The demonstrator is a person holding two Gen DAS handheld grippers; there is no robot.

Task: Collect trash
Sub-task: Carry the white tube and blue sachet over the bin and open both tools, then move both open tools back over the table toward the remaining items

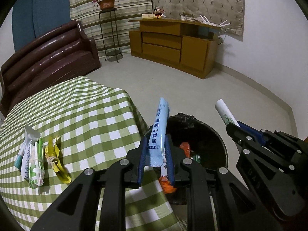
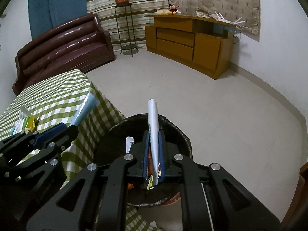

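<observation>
The blue packet stands nearly upright between the blue pads of the left gripper, which is clamped on its lower half; its printed top sticks out well past the fingertips, and its torn bottom end hangs back behind them. It is held that way, I judge, so it can be carried over and dropped: the packet sits at the near left rim of the trash bin, just off the right edge of the table.

The right gripper is closed on a white packet, pinched thin between the pads with its tip pointing up and away, and it hangs over the bin's open mouth (the better placed of the two for a release). Inside the bin some orange and green scraps already lie at the bottom.

Three more pieces wait near the left edge of the table: a grey-white wrapper, a green-and-white packet touching it, and a yellow wrapper just beside that. Both grippers are well apart from this cluster, so it looks untouched, with the task partway through
</observation>
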